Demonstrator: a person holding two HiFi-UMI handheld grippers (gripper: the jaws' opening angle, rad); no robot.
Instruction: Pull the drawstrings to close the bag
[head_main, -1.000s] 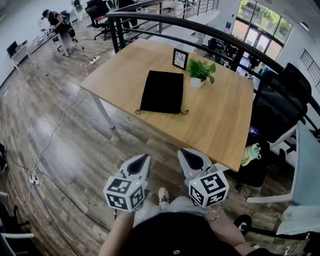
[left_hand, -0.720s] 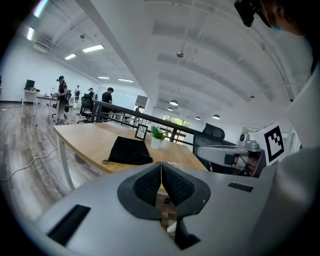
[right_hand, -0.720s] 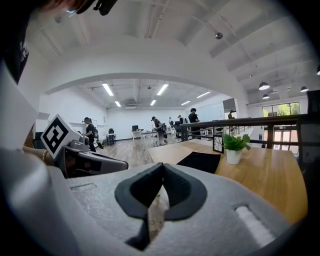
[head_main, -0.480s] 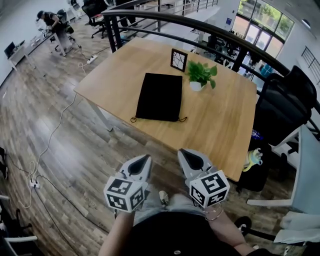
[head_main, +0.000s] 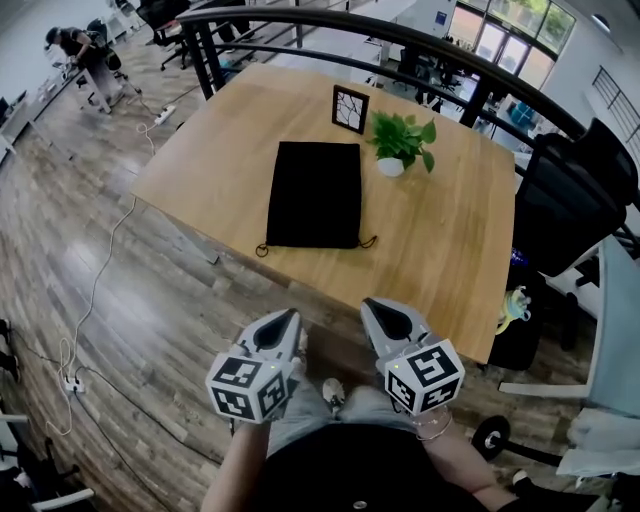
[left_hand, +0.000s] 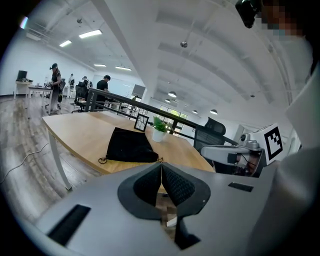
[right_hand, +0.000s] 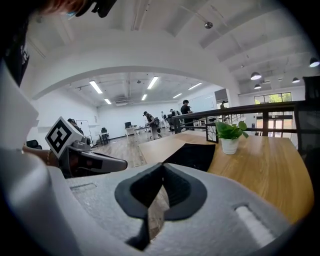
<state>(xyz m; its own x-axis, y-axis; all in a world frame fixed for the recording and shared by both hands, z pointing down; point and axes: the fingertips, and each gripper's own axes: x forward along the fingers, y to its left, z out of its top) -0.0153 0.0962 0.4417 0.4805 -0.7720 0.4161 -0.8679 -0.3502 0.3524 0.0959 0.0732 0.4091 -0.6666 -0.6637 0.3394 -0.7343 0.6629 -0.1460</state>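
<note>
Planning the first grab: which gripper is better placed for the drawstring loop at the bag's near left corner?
Left, probably: the left gripper sits almost straight below the loop; the right gripper would cross over. Both are shut.

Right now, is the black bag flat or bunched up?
Flat: the black bag lies spread on the table, drawstrings loose at its near edge.

Black fabric bag (head_main: 313, 193), flat on wood table (head_main: 450, 250), mouth edge twd viewer; drawstrings (head_main: 262, 250) slack at both near corners.
</note>
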